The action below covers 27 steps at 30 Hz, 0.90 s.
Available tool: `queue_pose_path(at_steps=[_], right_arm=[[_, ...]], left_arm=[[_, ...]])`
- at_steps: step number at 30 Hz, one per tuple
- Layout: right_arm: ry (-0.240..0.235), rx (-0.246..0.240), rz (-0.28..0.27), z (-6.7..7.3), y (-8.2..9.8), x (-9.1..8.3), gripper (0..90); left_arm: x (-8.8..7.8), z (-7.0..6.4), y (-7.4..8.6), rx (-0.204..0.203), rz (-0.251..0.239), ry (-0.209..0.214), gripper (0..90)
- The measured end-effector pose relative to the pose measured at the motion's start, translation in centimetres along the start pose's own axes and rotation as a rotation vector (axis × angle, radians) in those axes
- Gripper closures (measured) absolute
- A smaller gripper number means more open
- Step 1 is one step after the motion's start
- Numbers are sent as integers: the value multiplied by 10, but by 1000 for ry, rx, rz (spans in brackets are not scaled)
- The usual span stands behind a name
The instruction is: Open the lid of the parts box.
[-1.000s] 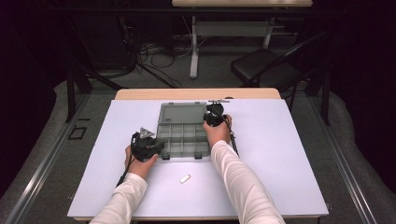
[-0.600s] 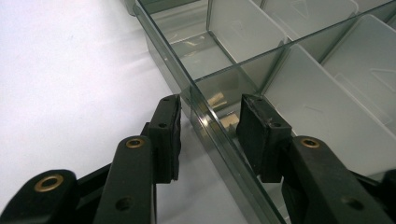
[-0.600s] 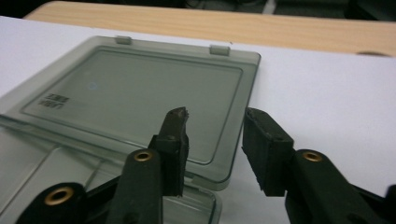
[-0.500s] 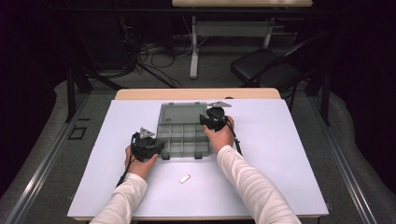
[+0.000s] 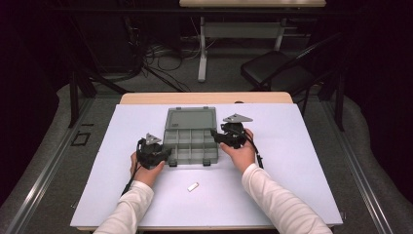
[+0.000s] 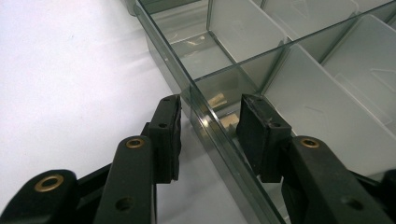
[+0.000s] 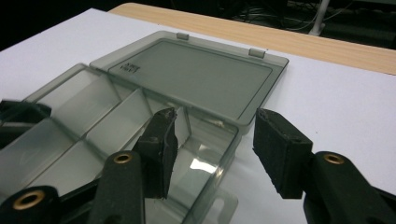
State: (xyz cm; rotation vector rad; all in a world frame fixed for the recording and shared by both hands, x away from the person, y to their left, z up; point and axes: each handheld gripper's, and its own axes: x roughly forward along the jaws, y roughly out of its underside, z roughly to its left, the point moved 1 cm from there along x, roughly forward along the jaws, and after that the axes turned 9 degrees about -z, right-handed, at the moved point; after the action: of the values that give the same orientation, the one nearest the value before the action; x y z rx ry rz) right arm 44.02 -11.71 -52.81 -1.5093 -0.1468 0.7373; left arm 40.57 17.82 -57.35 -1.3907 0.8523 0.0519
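Dark floor, loose cables and a black chair (image 5: 277, 73) lie beyond a bench (image 5: 302, 161) covered with a white sheet, its wooden edge showing at the far side. Near the middle of the sheet sits a clear grey compartment box (image 5: 192, 144), its lid (image 5: 190, 118) folded flat back on the far side and its dividers exposed. The left claw (image 5: 165, 155) sits at the box's near left corner; in the left gripper view its jaws straddle the transparent side wall (image 6: 205, 116), one pad outside over the sheet, the other inside a compartment, each with a gap to the wall, so nothing is clamped. The right claw (image 5: 215, 134) hovers at the box's right edge; its jaws have just been opening and stand well apart, and in the right gripper view one pad hangs over the nearest right compartment while the other is outside over the sheet, gripping nothing. A small white piece (image 5: 193, 186) lies on the sheet between the person's forearms, apart from the box.
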Motion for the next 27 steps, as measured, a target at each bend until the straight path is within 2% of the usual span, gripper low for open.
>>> queue_pose_path(at_steps=[1,6,8,22,23,27], right_arm=[[2,-32,2,0,2,-6,475],[-3,-72,7,2,5,-18,468],[-7,-94,6,5,8,-28,453],[-66,-114,-21,16,17,-56,333],[-71,-97,-31,16,17,-59,322],[-77,-90,-30,14,16,-63,305]], left_arm=[[0,0,0,8,-1,-4,593],[-1,-1,0,15,1,-8,594],[-1,-1,0,11,-1,-10,594],[-1,-3,0,24,-2,-23,595],[-1,-3,0,24,-3,-27,591],[-2,-4,-1,17,-5,-40,523]])
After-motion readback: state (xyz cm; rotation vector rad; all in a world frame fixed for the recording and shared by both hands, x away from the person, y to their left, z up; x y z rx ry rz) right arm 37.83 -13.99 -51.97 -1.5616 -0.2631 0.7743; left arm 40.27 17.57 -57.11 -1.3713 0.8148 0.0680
